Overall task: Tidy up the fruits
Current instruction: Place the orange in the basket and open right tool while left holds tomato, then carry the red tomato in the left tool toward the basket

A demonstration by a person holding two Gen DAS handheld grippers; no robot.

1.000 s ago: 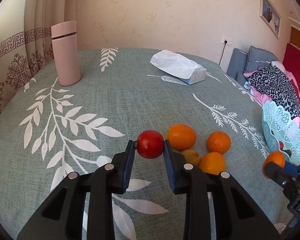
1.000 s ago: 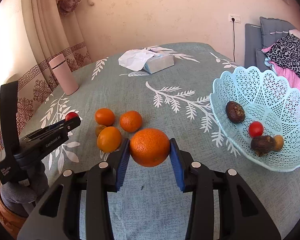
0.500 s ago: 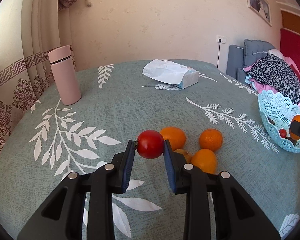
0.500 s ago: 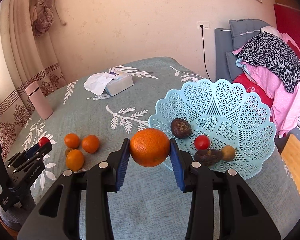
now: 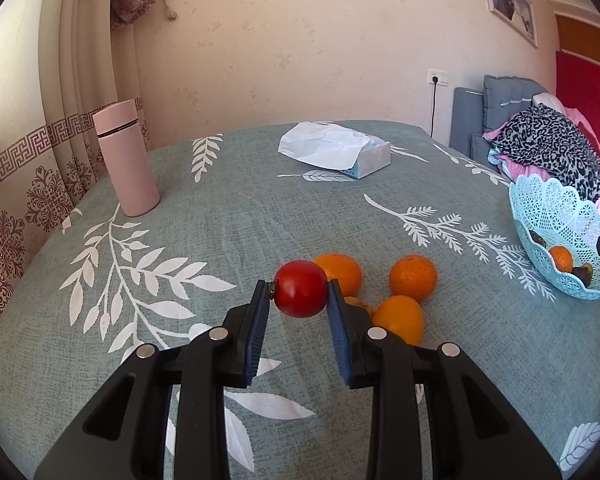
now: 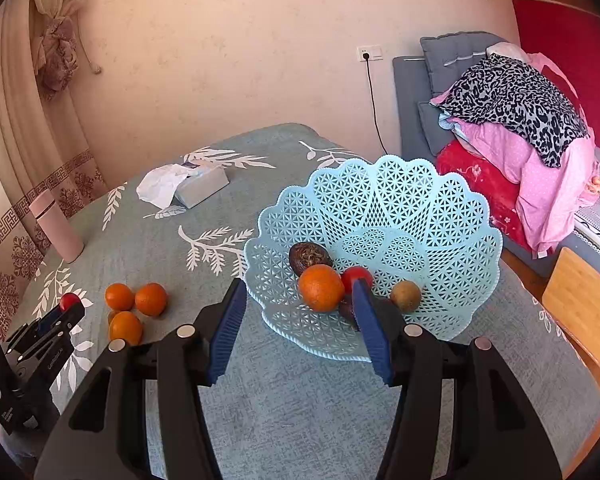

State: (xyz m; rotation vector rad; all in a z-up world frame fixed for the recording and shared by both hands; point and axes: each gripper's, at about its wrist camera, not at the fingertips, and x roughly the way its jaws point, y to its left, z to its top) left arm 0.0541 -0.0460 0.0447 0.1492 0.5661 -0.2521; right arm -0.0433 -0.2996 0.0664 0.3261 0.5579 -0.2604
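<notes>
Since a second ago: orange (image 6: pixel 321 288) released from right gripper (image 6: pixel 298 312), now down in basket (image 6: pixel 440 208); jaws opening, nothing pressed between.

Left wrist view: left gripper (image 5: pixel 299 294) clamped on red fruit (image 5: pixel 301 288), held above tablecloth (image 5: pixel 228 216). Three oranges (image 5: pixel 413 278) plus small yellowish fruit loose on cloth, well apart from basket.

Right wrist view: basket holding orange, red fruit, dark and brownish pieces. Remaining, by estimate: held red fruit, table cluster.

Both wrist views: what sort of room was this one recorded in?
Most likely a lived-in home room, perhaps a bedroom or sitting room: a table under a leaf-print cloth, patterned curtains, and clothes piled on a grey cushioned seat.
</notes>
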